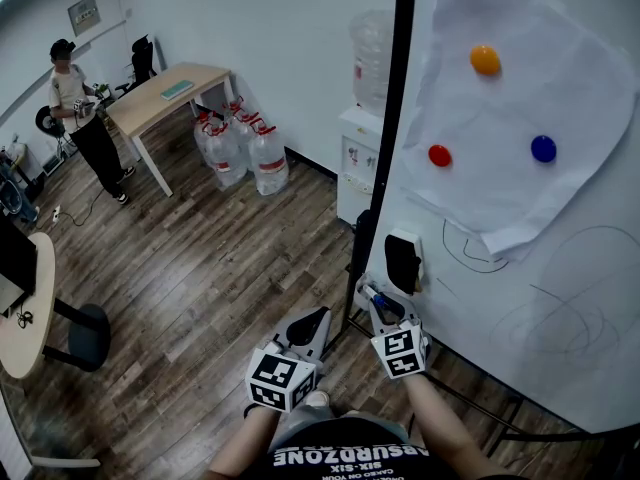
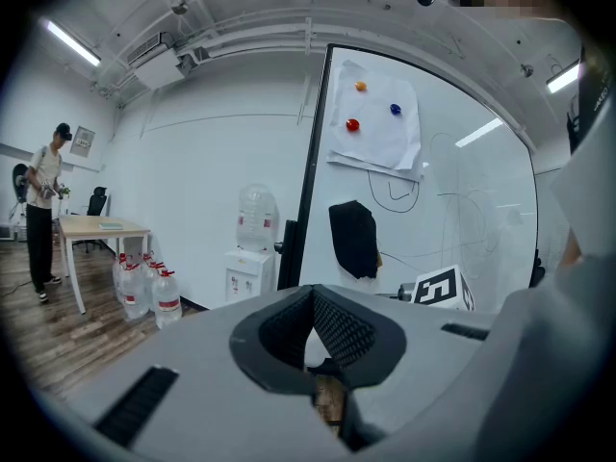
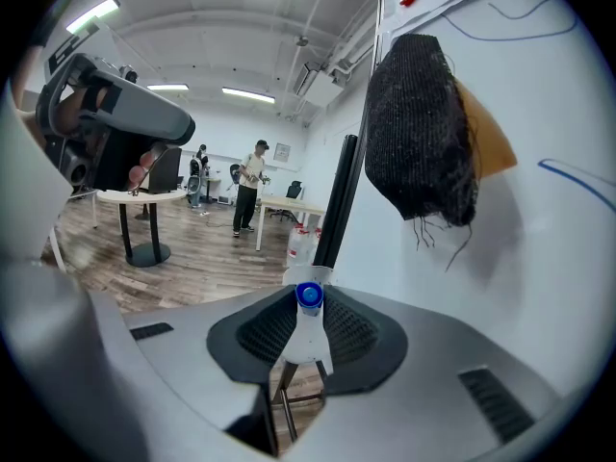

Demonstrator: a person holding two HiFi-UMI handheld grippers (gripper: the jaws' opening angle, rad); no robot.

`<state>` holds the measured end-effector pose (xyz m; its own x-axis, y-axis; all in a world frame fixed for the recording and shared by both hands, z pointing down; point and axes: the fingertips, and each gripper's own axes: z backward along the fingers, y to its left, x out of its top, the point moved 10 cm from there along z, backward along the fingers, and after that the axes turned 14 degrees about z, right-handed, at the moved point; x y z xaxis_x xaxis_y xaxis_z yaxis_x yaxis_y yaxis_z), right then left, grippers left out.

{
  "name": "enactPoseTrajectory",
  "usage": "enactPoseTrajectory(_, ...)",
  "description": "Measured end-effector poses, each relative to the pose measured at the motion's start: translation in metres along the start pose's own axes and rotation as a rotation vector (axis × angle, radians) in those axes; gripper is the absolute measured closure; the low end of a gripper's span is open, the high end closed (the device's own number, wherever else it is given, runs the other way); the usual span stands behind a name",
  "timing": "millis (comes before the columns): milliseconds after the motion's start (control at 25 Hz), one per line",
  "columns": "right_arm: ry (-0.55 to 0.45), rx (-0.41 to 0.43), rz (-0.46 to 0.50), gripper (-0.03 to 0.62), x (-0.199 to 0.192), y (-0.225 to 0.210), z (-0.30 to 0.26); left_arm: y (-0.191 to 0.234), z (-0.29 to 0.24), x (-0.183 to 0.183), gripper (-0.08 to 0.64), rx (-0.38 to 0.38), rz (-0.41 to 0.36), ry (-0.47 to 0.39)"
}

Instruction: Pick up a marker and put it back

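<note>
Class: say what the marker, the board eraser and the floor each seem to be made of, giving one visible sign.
Marker: probably smooth plastic; even white barrel, blue cap.
Eraser: looks like matt black felt or knit, with loose threads, on a yellowish backing.
Floor: wood or wood-look laminate; brown planks with grain.

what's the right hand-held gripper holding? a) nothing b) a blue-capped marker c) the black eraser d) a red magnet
B: the right gripper view shows the right hand-held gripper with its jaws closed on a white marker with a blue cap.
</note>
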<state>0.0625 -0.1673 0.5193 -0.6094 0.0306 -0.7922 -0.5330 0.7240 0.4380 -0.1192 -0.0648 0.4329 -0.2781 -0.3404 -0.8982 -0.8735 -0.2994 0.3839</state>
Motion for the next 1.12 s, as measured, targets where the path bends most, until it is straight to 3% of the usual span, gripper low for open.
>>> enactPoseTrajectory(720, -0.011, 0.019, -0.02, 0.505, -0.002, 0.0, 0.007, -0.003, -0.001, -0.002, 0.552, -0.002, 0.002, 0.002)
enactPoseTrajectory(1120, -0.066, 0.02, -0.048, 0.482, 0.01, -0.001, 0.025, -0.008, 0.001, -0.004, 0.552, -0.011, 0.001, 0.013)
